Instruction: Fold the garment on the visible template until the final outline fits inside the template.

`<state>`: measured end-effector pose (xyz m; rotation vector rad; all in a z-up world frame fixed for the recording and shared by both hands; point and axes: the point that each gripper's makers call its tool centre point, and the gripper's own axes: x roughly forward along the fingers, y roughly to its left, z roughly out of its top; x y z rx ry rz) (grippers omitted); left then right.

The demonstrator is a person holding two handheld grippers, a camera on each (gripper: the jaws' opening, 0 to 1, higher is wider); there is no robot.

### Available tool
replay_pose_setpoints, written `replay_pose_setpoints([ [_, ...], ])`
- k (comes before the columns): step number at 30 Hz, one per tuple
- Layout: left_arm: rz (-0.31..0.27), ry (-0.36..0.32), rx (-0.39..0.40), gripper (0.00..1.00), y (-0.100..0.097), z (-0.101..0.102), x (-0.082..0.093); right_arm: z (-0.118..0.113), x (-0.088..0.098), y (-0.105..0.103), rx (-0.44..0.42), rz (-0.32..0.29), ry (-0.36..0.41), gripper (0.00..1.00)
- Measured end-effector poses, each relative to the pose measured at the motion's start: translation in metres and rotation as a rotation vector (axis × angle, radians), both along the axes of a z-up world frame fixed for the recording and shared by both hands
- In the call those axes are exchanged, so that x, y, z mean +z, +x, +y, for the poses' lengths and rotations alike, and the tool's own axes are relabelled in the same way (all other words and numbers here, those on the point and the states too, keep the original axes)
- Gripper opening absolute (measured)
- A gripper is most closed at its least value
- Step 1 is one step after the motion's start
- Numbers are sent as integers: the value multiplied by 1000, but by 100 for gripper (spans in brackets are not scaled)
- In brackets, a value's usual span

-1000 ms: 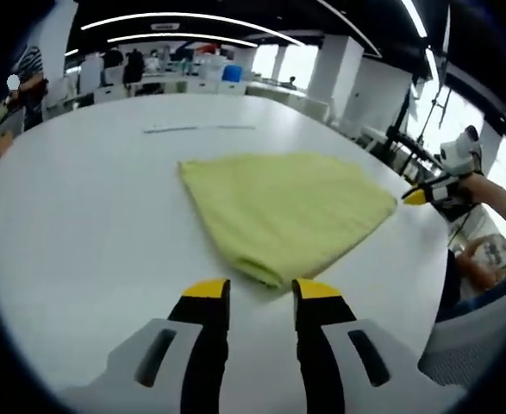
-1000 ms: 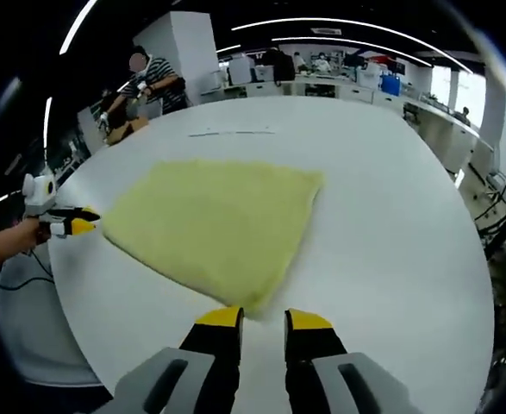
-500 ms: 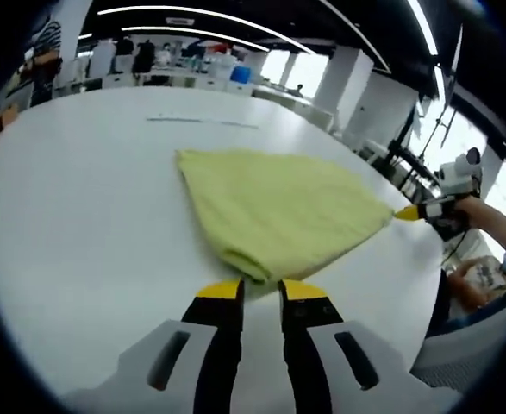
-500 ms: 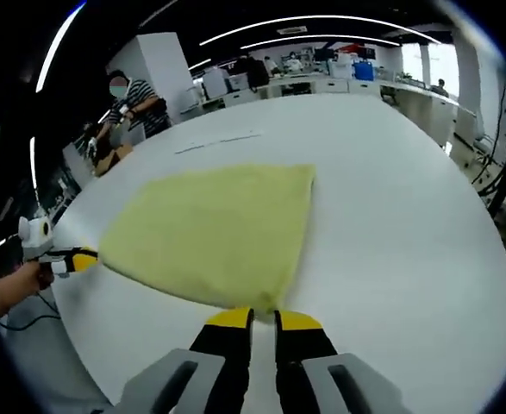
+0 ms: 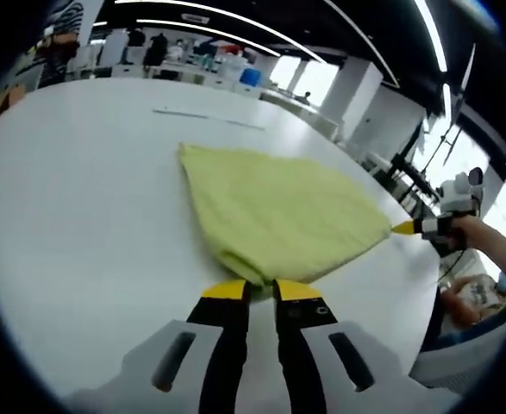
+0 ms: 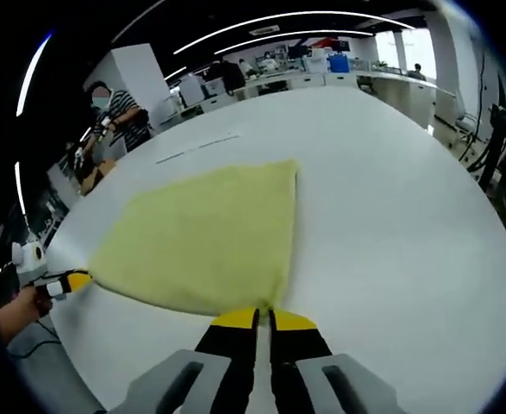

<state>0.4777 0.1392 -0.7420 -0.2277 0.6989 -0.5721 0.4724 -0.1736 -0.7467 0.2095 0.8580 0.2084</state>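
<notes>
— How many cloths lie on the table (image 6: 390,216)?
— 1 yellow-green cloth (image 5: 274,211), on 1 white table.
— And grippers?
— 2: the left gripper (image 5: 261,289) and the right gripper (image 6: 263,317), each with 2 yellow-tipped jaws.
— Any people in the background?
— 1 person in a striped shirt (image 6: 119,121) is clear; others farther back are too small to count.

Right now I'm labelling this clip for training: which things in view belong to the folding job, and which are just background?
Job:
yellow-green garment, flat on the white table
left gripper, shut on its near corner
right gripper, shut on another corner
faint template line

Background:
person in striped top
far desks
</notes>
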Motion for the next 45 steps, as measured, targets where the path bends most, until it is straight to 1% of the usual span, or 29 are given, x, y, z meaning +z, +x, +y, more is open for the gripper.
replay_pose_setpoints([
  [7,11,-2,-19,0,-4,-1,-2,-2,0,1,-3,0,-6,0],
  [14,4,-6,4,3,0,6,0,-3,0,0,-2,-1,-4,0],
  [19,6,-17,-1,0,0,4,1,-3,-1,1,-5,3,-6,0],
  [21,-1,-10,-8,0,0,4,1,-3,-1,1,0,-1,-14,0],
  [25,-8,-8,-15,0,0,6,3,-4,-1,-1,35,-8,-49,0],
  [27,-29,19,-24,0,1,10,6,-7,0,-3,61,-10,-74,0],
  [29,-42,31,-14,0,3,16,9,-9,1,-4,81,-14,-95,0],
  [32,-39,8,2,0,5,23,13,-11,2,-5,107,-20,-116,0],
  [34,-36,11,7,0,5,25,13,-10,4,-6,132,-31,-125,0],
  [38,-19,8,0,0,1,24,10,-11,7,-6,162,-40,-145,0],
  [41,-5,-5,-21,0,-2,19,8,-10,8,-6,161,-41,-136,0],
  [43,-9,3,-29,0,-3,17,8,-9,8,-6,158,-41,-128,0],
  [45,0,-17,-24,5,-2,14,8,-9,7,-6,156,-37,-123,0],
])
